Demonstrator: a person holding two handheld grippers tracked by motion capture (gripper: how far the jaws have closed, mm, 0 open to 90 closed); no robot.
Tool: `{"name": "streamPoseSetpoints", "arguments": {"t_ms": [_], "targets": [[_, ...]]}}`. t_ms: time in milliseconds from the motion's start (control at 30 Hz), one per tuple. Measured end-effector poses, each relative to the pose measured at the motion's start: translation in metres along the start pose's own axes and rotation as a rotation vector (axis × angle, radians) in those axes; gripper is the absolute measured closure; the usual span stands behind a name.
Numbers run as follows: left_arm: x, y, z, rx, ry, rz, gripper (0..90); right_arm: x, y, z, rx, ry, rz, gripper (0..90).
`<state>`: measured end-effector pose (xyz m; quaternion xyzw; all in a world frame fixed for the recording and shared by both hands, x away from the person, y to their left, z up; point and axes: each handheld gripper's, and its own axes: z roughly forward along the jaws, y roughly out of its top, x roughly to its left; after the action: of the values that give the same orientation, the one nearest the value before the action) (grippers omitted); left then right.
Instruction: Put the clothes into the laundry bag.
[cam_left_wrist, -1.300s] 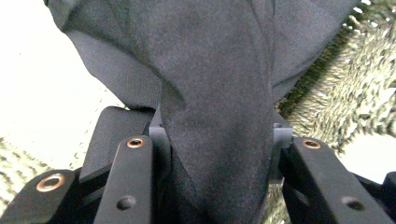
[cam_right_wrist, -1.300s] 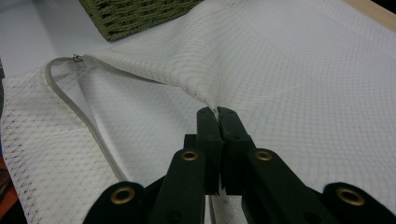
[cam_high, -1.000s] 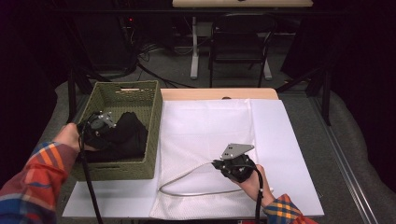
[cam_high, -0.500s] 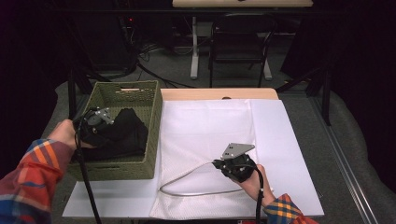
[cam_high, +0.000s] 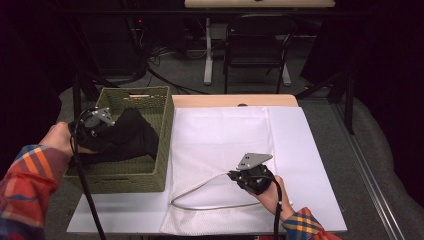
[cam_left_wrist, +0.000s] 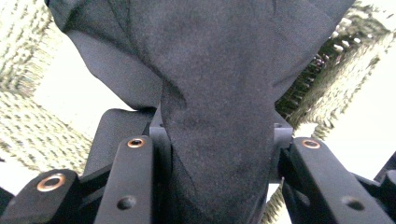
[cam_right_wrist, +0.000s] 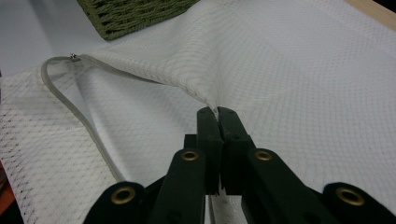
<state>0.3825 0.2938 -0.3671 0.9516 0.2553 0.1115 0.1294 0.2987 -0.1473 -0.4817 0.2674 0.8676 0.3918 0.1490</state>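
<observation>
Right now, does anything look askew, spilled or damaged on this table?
Nothing stands out. The left gripper holds the black garment over the woven basket; the right gripper pinches the white mesh bag, lifting its opening edge.

Black cloth (cam_high: 131, 136) in basket; white mesh bag (cam_high: 220, 165) (mouth lifted) on table.

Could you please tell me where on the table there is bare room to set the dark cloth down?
The far half of the white mesh bag, between the basket and the table's right edge, lies bare. So does the white strip right of the bag. It is crowded inside the basket, around the left gripper, and at the bag's near opening, which the right gripper pinches.
</observation>
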Motion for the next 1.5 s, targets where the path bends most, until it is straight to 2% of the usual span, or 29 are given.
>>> {"name": "streamPoseSetpoints", "arguments": {"t_ms": [100,167,233,633,733,833,933,1300,1500], "targets": [[-0.002,0.002,-0.006,0.002,0.009,0.011,59.5,0.000,0.000,0.000,0.000,0.000,0.001,88.8],[-0.004,0.004,-0.011,0.007,0.020,-0.001,59.5,0.000,0.000,0.000,0.002,-0.001,0.001,88.8],[-0.004,0.004,-0.013,0.006,0.020,0.004,59.5,0.000,0.000,0.000,0.001,-0.001,0.002,88.8],[-0.010,0.008,-0.032,-0.022,0.014,0.008,59.5,-0.001,0.000,0.000,-0.003,0.002,0.012,88.8],[-0.012,0.009,-0.035,-0.024,-0.002,0.007,59.5,-0.001,0.000,0.000,-0.005,0.003,0.010,88.8],[-0.014,0.010,-0.037,-0.020,0.003,0.009,59.5,-0.001,0.000,0.001,-0.002,0.001,0.008,88.9],[-0.016,0.010,-0.041,-0.035,-0.009,0.002,59.4,-0.001,0.000,0.000,-0.003,0.001,0.010,88.9],[-0.031,0.014,-0.055,-0.061,-0.011,0.020,59.4,-0.001,0.001,-0.001,-0.006,-0.001,0.008,88.8],[-0.042,0.019,-0.061,-0.081,-0.028,0.035,59.4,-0.001,0.001,0.001,-0.007,0.000,0.011,88.8]]}}
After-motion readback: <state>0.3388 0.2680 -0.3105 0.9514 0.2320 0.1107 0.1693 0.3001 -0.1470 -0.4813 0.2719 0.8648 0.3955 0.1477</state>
